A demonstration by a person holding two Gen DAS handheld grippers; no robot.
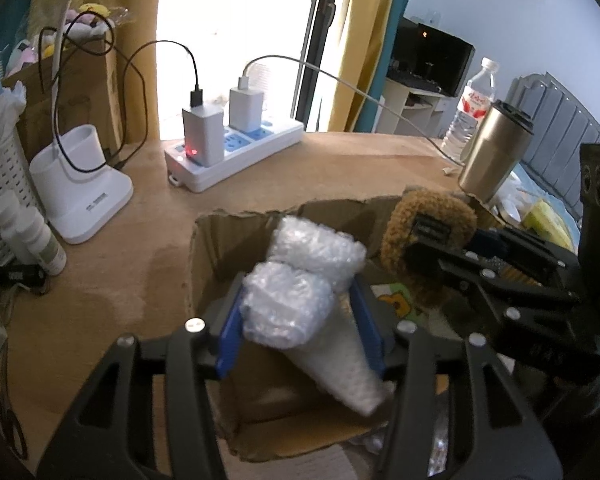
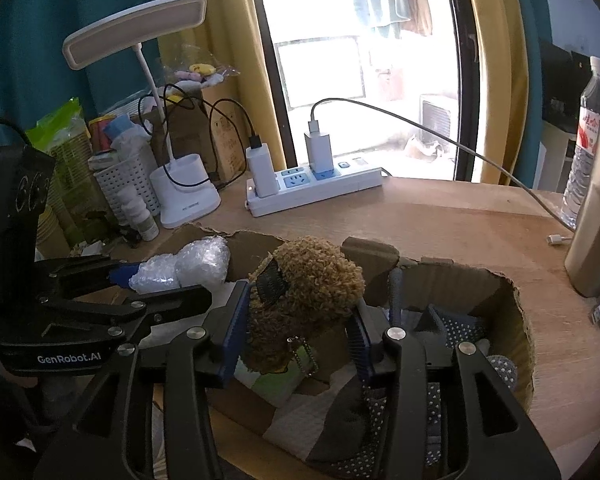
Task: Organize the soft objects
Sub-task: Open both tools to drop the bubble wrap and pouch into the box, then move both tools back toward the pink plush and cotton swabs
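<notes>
Left hand-held gripper (image 1: pixel 300 320) is pinched on a bubble-wrap bundle (image 1: pixel 300 280), long axis pointing away, above the cardboard box (image 1: pixel 204 248); right hand-held gripper (image 2: pixel 296 336) grips a brown plush toy (image 2: pixel 304 300) alongside, over the same box.

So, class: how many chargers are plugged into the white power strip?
2. A white charger with a black cable sits at the white power strip's left end; a white charger with a white cable is plugged in just right of it.
</notes>
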